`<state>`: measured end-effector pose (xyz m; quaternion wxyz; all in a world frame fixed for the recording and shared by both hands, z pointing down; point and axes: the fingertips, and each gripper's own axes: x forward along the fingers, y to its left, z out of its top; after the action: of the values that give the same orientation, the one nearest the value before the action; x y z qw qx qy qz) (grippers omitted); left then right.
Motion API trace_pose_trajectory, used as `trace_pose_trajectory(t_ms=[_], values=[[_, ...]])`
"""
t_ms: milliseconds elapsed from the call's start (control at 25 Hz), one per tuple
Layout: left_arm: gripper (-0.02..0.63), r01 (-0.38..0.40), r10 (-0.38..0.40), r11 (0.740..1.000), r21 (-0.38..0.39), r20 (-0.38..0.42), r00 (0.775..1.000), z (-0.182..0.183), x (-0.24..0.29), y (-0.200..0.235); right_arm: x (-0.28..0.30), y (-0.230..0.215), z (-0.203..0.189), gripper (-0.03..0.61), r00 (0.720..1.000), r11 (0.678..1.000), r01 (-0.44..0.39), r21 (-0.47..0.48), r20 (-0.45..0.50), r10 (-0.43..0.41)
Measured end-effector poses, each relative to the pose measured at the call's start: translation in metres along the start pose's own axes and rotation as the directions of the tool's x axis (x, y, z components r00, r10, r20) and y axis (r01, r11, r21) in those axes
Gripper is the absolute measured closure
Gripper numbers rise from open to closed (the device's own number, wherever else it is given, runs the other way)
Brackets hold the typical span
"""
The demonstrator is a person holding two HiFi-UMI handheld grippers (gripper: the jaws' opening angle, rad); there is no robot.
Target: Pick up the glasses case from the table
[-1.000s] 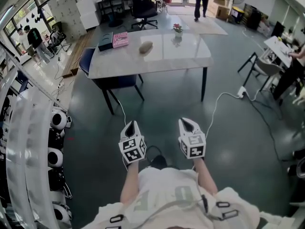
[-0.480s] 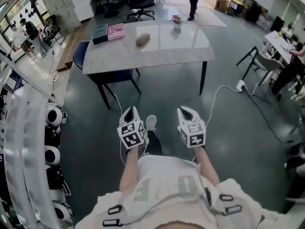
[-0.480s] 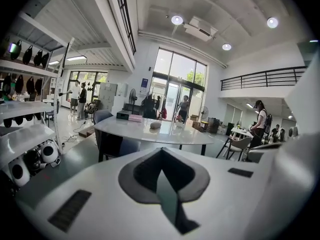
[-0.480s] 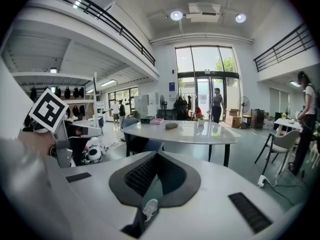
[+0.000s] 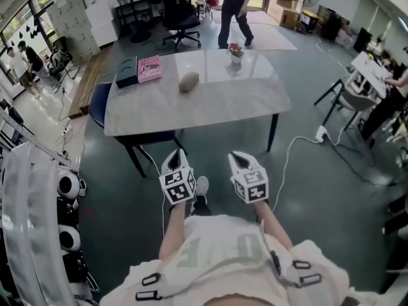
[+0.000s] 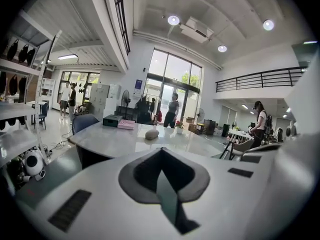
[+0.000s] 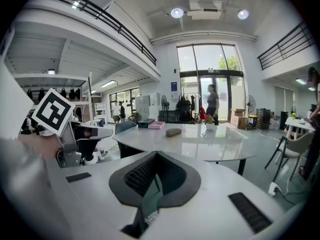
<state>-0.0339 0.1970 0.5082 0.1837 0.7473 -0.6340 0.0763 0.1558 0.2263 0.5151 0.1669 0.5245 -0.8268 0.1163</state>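
The glasses case [image 5: 189, 81] is a grey-brown oval pouch lying on the white table [image 5: 210, 107], toward its far left part. It also shows as a small oval in the left gripper view [image 6: 152, 133] and the right gripper view [image 7: 173, 132]. My left gripper [image 5: 178, 155] and right gripper [image 5: 237, 159] are held side by side above the grey floor, short of the table's near edge and well apart from the case. Both are shut with nothing between the fingers. In their own views the left gripper [image 6: 161, 151] and the right gripper [image 7: 156, 155] point toward the table.
A pink box [image 5: 149, 69] and a dark box [image 5: 127, 72] lie at the table's far left, a small flower pot [image 5: 236, 51] at the far middle. A blue chair [image 5: 102, 104] is tucked under the left side. A cable with a power strip [image 5: 320, 132] crosses the floor at right. A person [image 5: 234, 5] walks behind the table.
The table and case have come closer and lower in the head view as I and both grippers moved toward them. The person behind the table has walked leftward.
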Motion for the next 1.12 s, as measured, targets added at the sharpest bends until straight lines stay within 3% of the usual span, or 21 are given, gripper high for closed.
trace_pose_trajectory(t_ms=[480, 760, 1120], values=[[0.611, 0.010, -0.011, 1.000, -0.030, -0.032, 0.999, 0.102, 0.174, 0.079, 0.180, -0.048, 0.105, 0.577, 1.000, 0.999, 0.020, 0.033, -0.024, -0.020], [0.611, 0.017, -0.017, 0.999, 0.034, -0.017, 1.000, 0.142, 0.245, 0.106, 0.261, -0.076, 0.150, 0.577, 0.998, 0.995, 0.061, 0.074, 0.007, -0.061], [0.611, 0.035, -0.033, 0.998, 0.055, -0.043, 0.999, 0.150, 0.267, 0.110, 0.280, -0.098, 0.146, 0.577, 0.990, 0.982, 0.139, 0.125, -0.001, -0.140]])
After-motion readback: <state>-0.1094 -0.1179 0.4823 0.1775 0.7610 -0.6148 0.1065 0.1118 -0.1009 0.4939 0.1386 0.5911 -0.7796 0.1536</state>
